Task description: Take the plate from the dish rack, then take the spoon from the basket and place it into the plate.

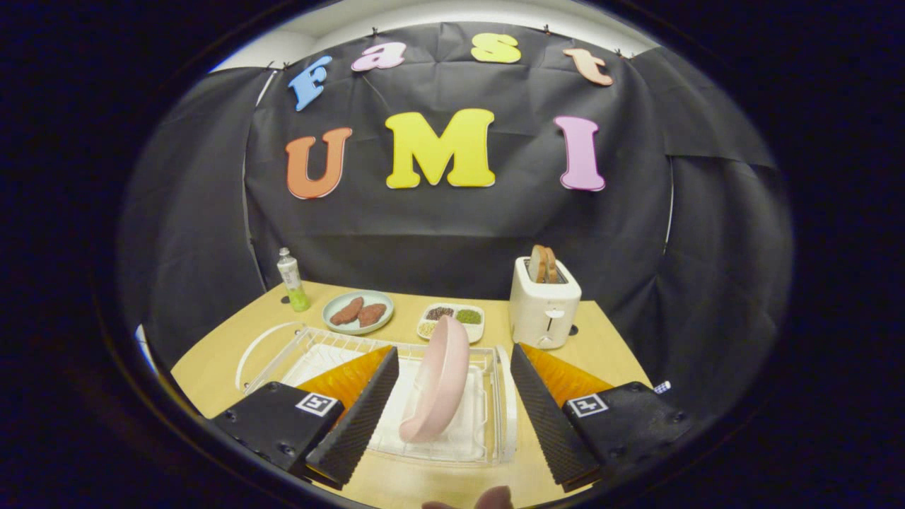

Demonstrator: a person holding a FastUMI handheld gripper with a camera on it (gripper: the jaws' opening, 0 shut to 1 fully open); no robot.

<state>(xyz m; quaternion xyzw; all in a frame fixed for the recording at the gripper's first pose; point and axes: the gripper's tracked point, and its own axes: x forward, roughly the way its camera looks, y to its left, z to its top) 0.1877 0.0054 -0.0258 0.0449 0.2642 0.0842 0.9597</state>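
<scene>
Table (212, 375): pale wood-look top, smooth, low sheen.

Dish rack (495, 396): clear plastic, glossy, with thin white wire-like ribs along the far side; white matt lining inside.

Plate (442, 382): pink, smooth, satin finish, looks like plastic or glazed ceramic, cannot tell which; stands on edge in the rack.

Gripper (452, 399): fingers apart either side of the plate, not touching it; inner pads (368, 410) finely ribbed, matt, rubber-like. Housings behind them matt hard plastic.

Toaster (543, 311): white, smooth, soft gloss.

Bottle (291, 281): translucent plastic, shiny.

Small dish (385, 304) beyond the rack: pale green, glazed look.

Booth wall: black cloth, matt, creased.
</scene>
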